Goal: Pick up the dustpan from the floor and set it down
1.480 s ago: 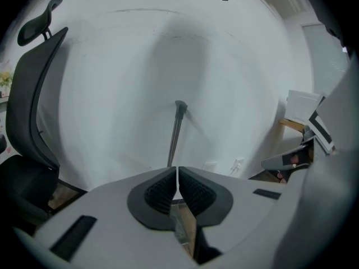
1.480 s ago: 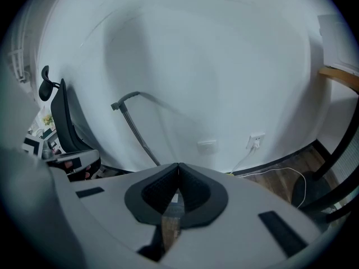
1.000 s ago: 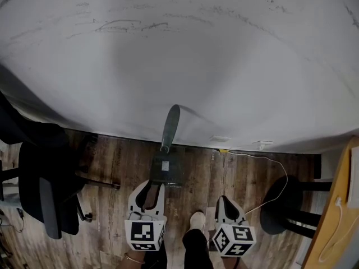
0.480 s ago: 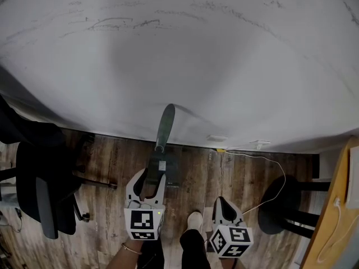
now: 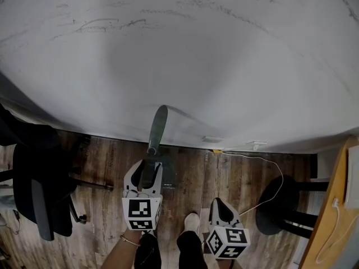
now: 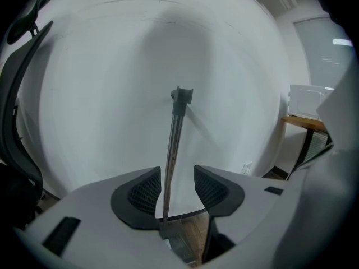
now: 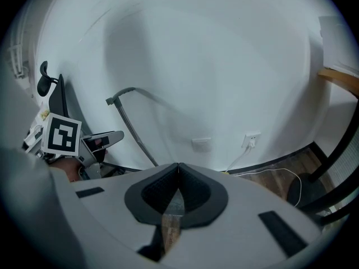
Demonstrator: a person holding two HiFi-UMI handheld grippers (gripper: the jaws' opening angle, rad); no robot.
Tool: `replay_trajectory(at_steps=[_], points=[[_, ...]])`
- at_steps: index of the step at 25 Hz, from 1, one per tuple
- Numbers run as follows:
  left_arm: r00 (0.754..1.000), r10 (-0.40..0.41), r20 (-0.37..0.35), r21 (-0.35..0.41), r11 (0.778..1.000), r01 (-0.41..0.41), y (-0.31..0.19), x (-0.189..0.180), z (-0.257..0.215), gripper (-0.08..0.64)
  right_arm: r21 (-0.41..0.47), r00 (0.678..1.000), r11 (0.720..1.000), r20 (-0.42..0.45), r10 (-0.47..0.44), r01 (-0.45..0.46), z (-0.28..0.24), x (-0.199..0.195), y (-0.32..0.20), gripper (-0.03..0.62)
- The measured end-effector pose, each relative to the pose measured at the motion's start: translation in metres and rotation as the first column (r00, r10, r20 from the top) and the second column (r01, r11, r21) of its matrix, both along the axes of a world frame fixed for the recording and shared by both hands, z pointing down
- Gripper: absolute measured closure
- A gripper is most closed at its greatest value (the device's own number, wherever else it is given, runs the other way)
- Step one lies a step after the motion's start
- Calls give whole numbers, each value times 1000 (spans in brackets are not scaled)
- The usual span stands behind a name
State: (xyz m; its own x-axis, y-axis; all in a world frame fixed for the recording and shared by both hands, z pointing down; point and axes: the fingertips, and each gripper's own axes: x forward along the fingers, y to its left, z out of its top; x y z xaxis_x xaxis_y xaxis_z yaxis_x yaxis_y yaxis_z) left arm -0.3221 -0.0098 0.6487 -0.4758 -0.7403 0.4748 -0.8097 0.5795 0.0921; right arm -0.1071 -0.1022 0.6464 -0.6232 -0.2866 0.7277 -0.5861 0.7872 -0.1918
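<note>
Grey dustpan handle (image 6: 175, 133) between left hand-held gripper's (image 6: 177, 178) jaws, just opened.

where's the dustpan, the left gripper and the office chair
dustpan (image 5: 157, 125): head view, on its handle
left gripper (image 6: 177, 171): left gripper view, midway between its fingertips
office chair (image 5: 40, 198): head view, on its dark padding

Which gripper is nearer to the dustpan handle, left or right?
Left. The left gripper, whose jaws have just been opening, has the dustpan handle between them. The right gripper, shut, is off to the handle's right, apart from it.
</note>
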Motion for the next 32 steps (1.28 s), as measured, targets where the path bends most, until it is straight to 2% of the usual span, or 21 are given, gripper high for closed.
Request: replay_trajectory(at_steps=[2, 11, 21, 27, 32], points=[[1000, 6, -11, 1, 1000, -6, -3, -3, 2, 360, 3, 1000, 1000, -3, 0, 0, 0, 0, -2, 560], [999, 20, 37, 7, 1000, -20, -24, -21, -5, 360, 8, 1000, 1000, -23, -2, 2, 2, 4, -9, 560], [999, 17, 47, 6, 1000, -17, -37, -33, -1, 360, 2, 999, 1000, -35, -2, 2, 4, 5, -10, 560], [1000, -10, 15, 26, 1000, 10, -41, -40, 4, 360, 8, 999, 1000, -43, -6, 6, 4, 7, -15, 560], [999, -18, 43, 23, 1000, 17, -41, -41, 1, 409, -25, 999, 1000, -34, 17, -18, 7, 7, -14, 560]])
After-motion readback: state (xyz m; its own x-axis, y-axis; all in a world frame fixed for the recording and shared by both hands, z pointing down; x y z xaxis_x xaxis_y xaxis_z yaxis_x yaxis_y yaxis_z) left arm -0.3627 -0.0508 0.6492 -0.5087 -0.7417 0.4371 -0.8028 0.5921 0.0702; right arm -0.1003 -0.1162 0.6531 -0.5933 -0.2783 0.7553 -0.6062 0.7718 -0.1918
